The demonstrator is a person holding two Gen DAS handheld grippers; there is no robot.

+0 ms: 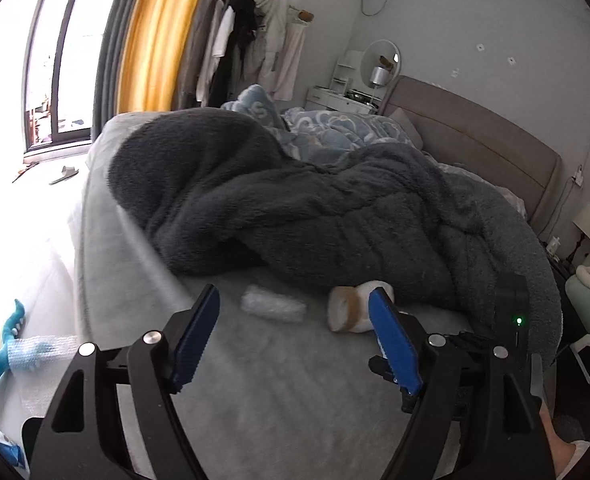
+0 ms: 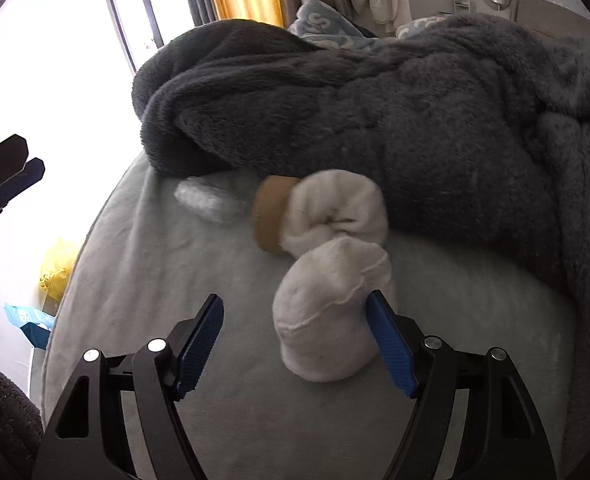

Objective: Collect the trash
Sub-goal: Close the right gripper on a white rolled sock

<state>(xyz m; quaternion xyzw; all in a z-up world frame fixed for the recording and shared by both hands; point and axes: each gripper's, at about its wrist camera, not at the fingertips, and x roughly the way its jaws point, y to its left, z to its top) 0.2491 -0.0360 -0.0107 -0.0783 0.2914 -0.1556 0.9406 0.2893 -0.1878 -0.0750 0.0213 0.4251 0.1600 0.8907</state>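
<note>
Briefly, view by view:

Left wrist, gripper: the left gripper (image 1: 295,312) fills the bottom of the frame, its blue pads spread wide with nothing between them, over the pale grey bed sheet (image 1: 255,392).
Left wrist, trash: a crumpled clear plastic wrapper (image 1: 273,304) lies on the sheet at centre, just above the gap between the pads and apart from them.
Left wrist, beside it: white socks with a tan cuff (image 1: 345,308) lie right of the wrapper, partly behind the right-hand pad.
Left wrist, above: a dark grey fleece blanket (image 1: 295,208) is bunched across the middle, with a blue patterned quilt (image 1: 335,128) behind it.
Left wrist, only here: headboard (image 1: 475,140) at right, round mirror (image 1: 381,60) at upper right, hanging clothes (image 1: 255,40) at top centre, a blue brush (image 1: 11,352) at lower left.

Right wrist, gripper: the right gripper (image 2: 295,312) also stands wide; its right-hand pad is at the edge of a white sock (image 2: 327,320), and whether they touch cannot be told.
Right wrist, trash: the wrapper (image 2: 205,200) sits at centre left, well above the pads, against the blanket's (image 2: 375,120) edge.
Right wrist, only here: the socks show as two bundles, the upper one (image 2: 327,212) with the tan cuff; a yellow bag (image 2: 57,268) and a blue packet (image 2: 31,320) lie at left; the left gripper's tip (image 2: 11,176) enters at the left edge.
</note>
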